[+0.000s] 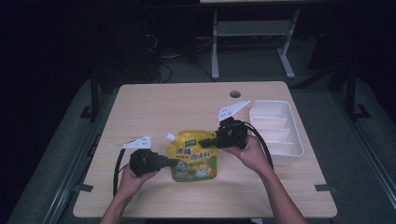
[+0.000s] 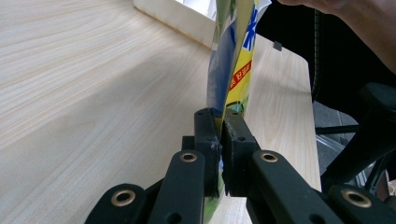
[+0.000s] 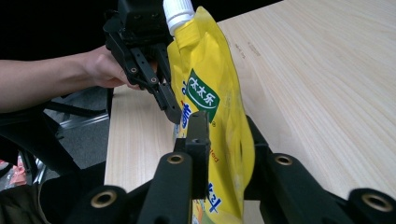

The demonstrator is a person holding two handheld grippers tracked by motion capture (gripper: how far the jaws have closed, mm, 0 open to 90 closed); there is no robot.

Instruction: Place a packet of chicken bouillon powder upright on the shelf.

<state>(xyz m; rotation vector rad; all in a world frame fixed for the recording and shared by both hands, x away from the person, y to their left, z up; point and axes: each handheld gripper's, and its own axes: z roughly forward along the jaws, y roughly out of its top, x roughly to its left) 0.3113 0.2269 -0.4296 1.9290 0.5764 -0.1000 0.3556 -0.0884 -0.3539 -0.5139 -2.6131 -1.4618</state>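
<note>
Left gripper (image 2: pixel 221 135): jaws pressed together on left edge of yellow spout pouch (image 1: pixel 194 157), thin seam pinched between them. Right gripper (image 3: pixel 223 140): jaws clamped on pouch's opposite edge, bulging body between them. Pouch held between both grippers over near middle of tabletop (image 1: pixel 154 107); whether it touches wood, cannot tell. White screw cap (image 3: pixel 177 10) at upper left corner of pouch. White compartment tray (image 1: pixel 280 133) on tabletop just right of right hand (image 1: pixel 248 151), apart from pouch. Cable hole (image 1: pixel 235 94) near far edge.

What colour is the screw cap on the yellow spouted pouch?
White; the ribbed cap on the yellow spouted pouch shows best in the right gripper view.
</note>
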